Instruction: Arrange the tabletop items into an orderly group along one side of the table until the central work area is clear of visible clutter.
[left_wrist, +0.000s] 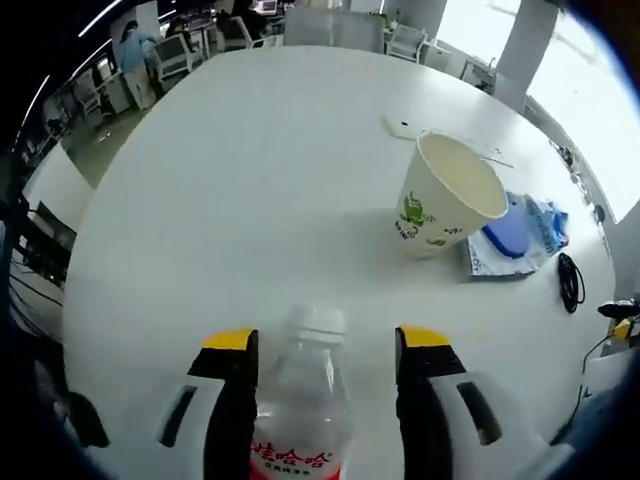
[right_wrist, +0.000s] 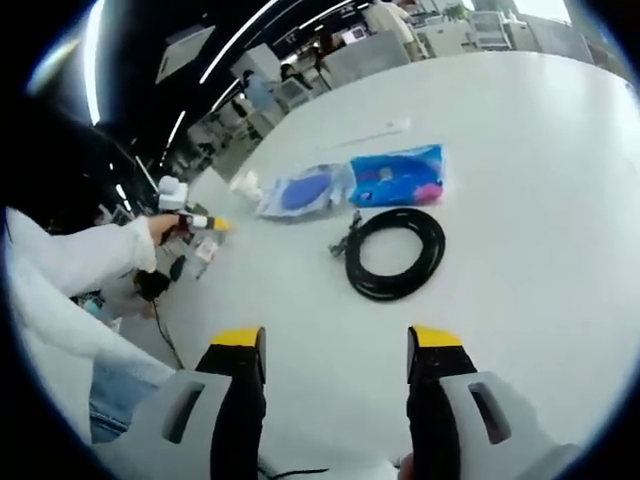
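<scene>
Here, in the left gripper view, the left gripper (left_wrist: 327, 350) is seen with its yellow-tipped jaws set on either side of a clear plastic water bottle (left_wrist: 305, 400). The bottle's white cap rises between the tips, and a red-lettered label shows low on it. Whether the jaws press on the bottle or merely flank it cannot be told. Beyond the bottle, a paper cup (left_wrist: 443, 197) printed with green figures is tilted on the white table (left_wrist: 240, 170), its open mouth turned upward. Just beside the cup, to the right, a blue packet (left_wrist: 515, 232) lies flat.

In the right gripper view, the right gripper (right_wrist: 338, 345) is held with its jaws apart, nothing between them. Ahead of the tips, a coiled black cable (right_wrist: 395, 252) lies on the table. Beyond it, a blue tissue pack (right_wrist: 398, 176) and a clear bag with blue contents (right_wrist: 300, 192) lie side by side. At the left, a white sleeve (right_wrist: 70, 265) is visible.
</scene>
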